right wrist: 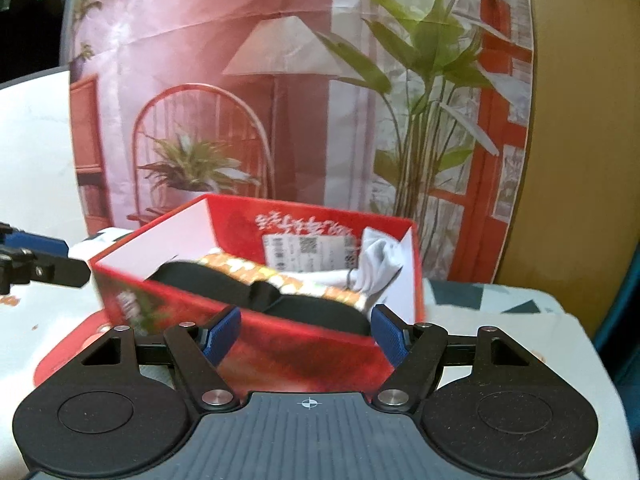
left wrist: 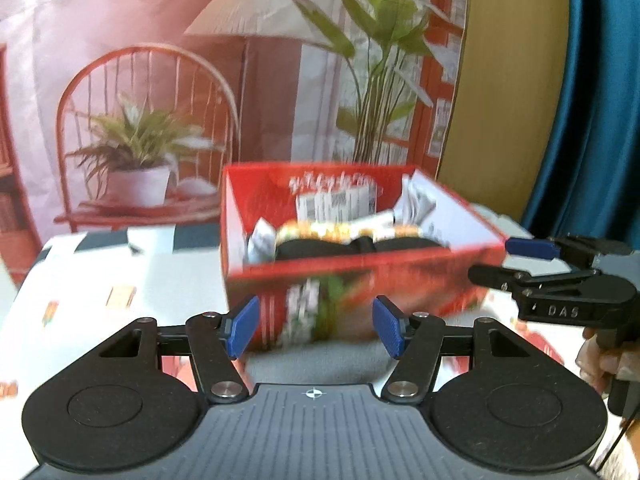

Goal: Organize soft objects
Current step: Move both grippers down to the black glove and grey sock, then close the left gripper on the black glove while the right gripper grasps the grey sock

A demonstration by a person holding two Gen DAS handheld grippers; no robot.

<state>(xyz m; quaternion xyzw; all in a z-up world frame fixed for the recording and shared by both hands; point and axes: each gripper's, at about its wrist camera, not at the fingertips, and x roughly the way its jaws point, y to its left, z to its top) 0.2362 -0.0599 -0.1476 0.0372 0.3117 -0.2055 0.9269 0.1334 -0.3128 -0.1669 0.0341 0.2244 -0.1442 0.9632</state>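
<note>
Left wrist view: left tool point(left wrist: 316, 326) open, nothing between pads, hovering near a red box point(left wrist: 360, 276) on the tabletop point(left wrist: 100, 276). Black cloth point(left wrist: 360, 248), patterned cloth point(left wrist: 344, 232) and white cloth point(left wrist: 412, 200) inside. Right tool point(left wrist: 528, 256) at right edge.

Right wrist view: right tool point(right wrist: 306, 334) open, empty, near box point(right wrist: 280, 344). Black cloth point(right wrist: 216, 280) along near wall, white cloth point(right wrist: 376, 264) far right.
</note>
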